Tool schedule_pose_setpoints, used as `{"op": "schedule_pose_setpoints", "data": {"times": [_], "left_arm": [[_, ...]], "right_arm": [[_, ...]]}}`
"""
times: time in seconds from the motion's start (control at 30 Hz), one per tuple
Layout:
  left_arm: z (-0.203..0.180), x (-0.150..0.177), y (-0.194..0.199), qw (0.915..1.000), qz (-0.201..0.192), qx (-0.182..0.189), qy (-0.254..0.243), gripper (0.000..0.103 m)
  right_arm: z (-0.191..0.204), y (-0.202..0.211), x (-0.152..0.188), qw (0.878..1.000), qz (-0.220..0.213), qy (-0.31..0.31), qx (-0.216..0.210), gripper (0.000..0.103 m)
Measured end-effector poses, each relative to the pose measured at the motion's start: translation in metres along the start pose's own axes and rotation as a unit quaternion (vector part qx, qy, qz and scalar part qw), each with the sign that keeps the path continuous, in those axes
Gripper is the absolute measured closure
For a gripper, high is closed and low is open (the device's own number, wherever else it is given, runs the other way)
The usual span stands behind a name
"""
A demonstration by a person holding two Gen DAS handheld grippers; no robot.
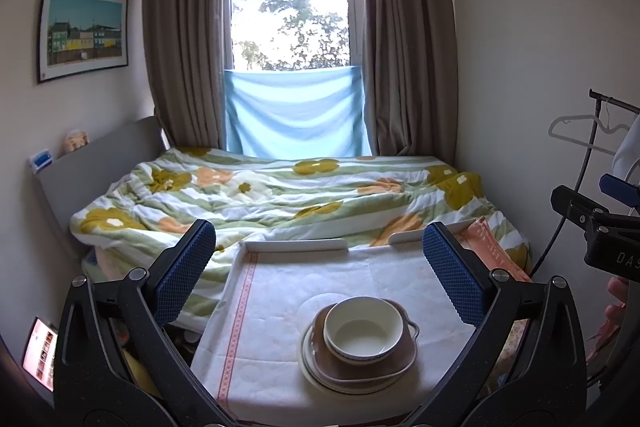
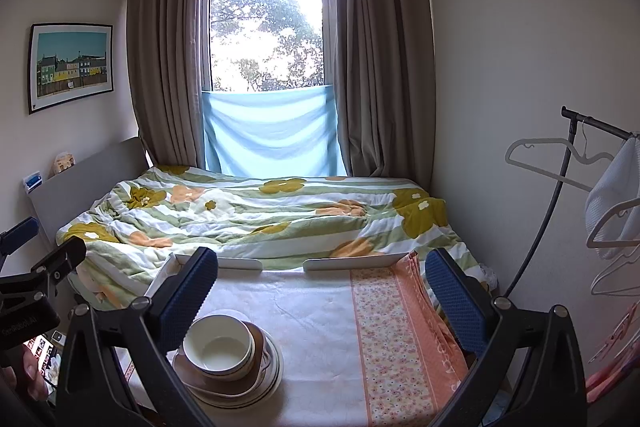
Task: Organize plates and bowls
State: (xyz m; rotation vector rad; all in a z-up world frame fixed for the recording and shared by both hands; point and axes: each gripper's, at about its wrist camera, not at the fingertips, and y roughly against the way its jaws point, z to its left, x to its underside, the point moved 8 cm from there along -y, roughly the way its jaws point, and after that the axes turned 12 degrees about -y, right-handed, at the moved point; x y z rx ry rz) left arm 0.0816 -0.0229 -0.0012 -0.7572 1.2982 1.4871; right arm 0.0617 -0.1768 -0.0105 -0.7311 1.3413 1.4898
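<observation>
A cream bowl (image 1: 363,329) sits nested on a brown squarish plate (image 1: 360,367), which rests on a round white plate (image 1: 310,367); the stack stands on a cloth-covered table (image 1: 280,291). The same bowl (image 2: 219,345) and brown plate (image 2: 224,383) show in the right wrist view, at the lower left. My left gripper (image 1: 320,259) is open and empty, above and behind the stack. My right gripper (image 2: 322,283) is open and empty, with its left finger (image 2: 184,301) just beside the bowl, not touching it.
A bed with a floral duvet (image 1: 280,195) lies right behind the table. A raised white rail (image 2: 352,263) edges the table's far side. A clothes rack with hangers (image 2: 576,163) stands at the right. A pink floral cloth (image 2: 396,339) covers the table's right part.
</observation>
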Motion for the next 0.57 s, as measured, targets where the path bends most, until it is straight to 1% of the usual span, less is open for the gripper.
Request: {"op": "schedule_pose_setpoints", "data": {"times": [0.17, 0.4, 0.57], "left_arm": [[0.002, 0.002, 0.000, 1.0000, -0.001, 0.002, 0.003, 0.000], [0.004, 0.002, -0.001, 0.9998, -0.009, -0.013, -0.016, 0.000], [0.012, 0.004, -0.005, 0.9998, -0.014, -0.006, -0.008, 0.000]], "right_arm": [[0.000, 0.000, 0.000, 1.000, -0.001, -0.001, 0.000, 0.000], [0.001, 0.000, 0.001, 1.000, -0.001, -0.002, 0.001, 0.000], [0.006, -0.003, 0.002, 1.000, 0.001, -0.003, 0.003, 0.000]]}}
